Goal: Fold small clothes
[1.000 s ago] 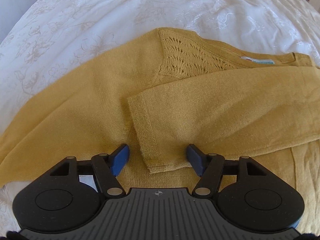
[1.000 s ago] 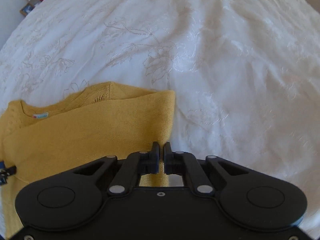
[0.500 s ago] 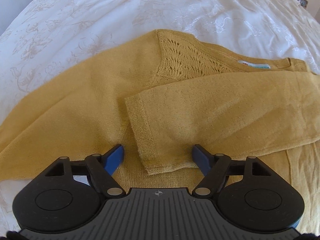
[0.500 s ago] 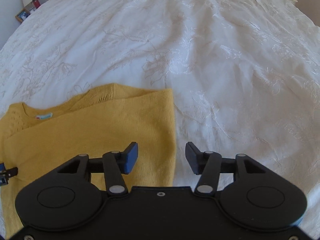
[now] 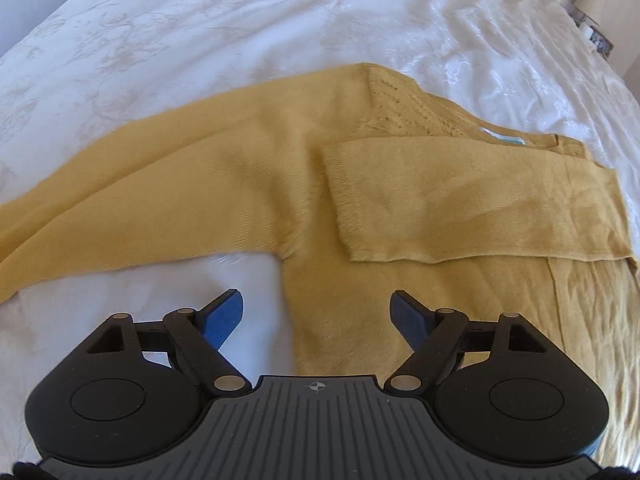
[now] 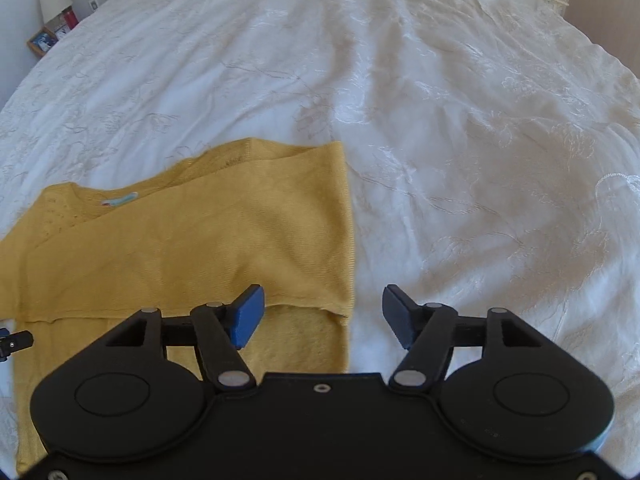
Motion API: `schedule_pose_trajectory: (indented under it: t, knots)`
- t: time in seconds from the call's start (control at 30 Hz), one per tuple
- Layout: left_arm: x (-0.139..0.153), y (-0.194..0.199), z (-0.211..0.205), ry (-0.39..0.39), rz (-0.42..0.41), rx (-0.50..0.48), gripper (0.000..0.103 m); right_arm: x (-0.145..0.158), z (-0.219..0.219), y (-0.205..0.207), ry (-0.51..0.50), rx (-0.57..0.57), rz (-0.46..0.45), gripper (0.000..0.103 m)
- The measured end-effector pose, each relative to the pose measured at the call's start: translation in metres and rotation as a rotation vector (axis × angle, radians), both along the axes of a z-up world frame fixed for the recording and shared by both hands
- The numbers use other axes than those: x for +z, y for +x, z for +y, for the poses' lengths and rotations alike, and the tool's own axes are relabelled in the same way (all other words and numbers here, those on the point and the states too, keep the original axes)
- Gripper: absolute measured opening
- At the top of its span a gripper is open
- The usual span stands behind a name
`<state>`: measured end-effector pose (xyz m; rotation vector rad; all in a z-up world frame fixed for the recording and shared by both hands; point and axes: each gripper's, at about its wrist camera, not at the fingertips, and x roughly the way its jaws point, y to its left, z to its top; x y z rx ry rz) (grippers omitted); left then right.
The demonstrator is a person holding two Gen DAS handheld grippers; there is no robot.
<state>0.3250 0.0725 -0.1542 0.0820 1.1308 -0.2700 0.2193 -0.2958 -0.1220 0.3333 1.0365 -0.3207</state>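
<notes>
A mustard yellow knit sweater (image 5: 248, 168) lies flat on the white bedspread (image 5: 200, 12). Its right sleeve (image 5: 460, 200) is folded across the body, cuff toward the middle. The left sleeve (image 5: 100, 220) lies spread out to the left. My left gripper (image 5: 318, 316) is open and empty above the sweater's left side edge below the armpit. In the right wrist view the sweater (image 6: 180, 240) fills the lower left, with its folded right edge (image 6: 348, 232) straight. My right gripper (image 6: 322, 312) is open and empty over that edge.
The white embroidered bedspread (image 6: 460, 120) stretches wide to the right and beyond the sweater. A bedside table with a lamp and framed photo (image 6: 48, 28) stands at the far left. The left gripper's tip (image 6: 16, 340) shows at the left edge of the right wrist view.
My right gripper opened and let go of the sweater's folded edge, then drew back. My left gripper pulled back and left from the folded cuff, staying open.
</notes>
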Motion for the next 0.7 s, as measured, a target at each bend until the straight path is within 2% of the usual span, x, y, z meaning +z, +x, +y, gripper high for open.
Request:
schedule_pose_trajectory:
  t: [0.27, 0.4, 0.47, 0.6, 0.7]
  knots:
    - [0.031, -0.011, 0.111, 0.12, -0.09, 0.095, 0.08, 0.011, 0.084, 0.002, 0.086, 0.149, -0.022, 0.072]
    - [0.05, -0.005, 0.163, 0.171, -0.138, 0.112, 0.079, 0.018, 0.119, 0.005, 0.11, 0.204, -0.029, 0.072]
    - [0.059, -0.001, 0.186, 0.227, -0.174, 0.111, 0.079, 0.022, 0.137, 0.008, 0.122, 0.222, -0.033, 0.072]
    - [0.067, 0.006, 0.215, 0.314, -0.228, 0.101, 0.077, 0.027, 0.164, 0.011, 0.136, 0.247, -0.035, 0.073]
    - [0.065, 0.009, 0.227, 0.358, -0.238, 0.093, 0.07, 0.028, 0.18, 0.013, 0.141, 0.263, -0.033, 0.074]
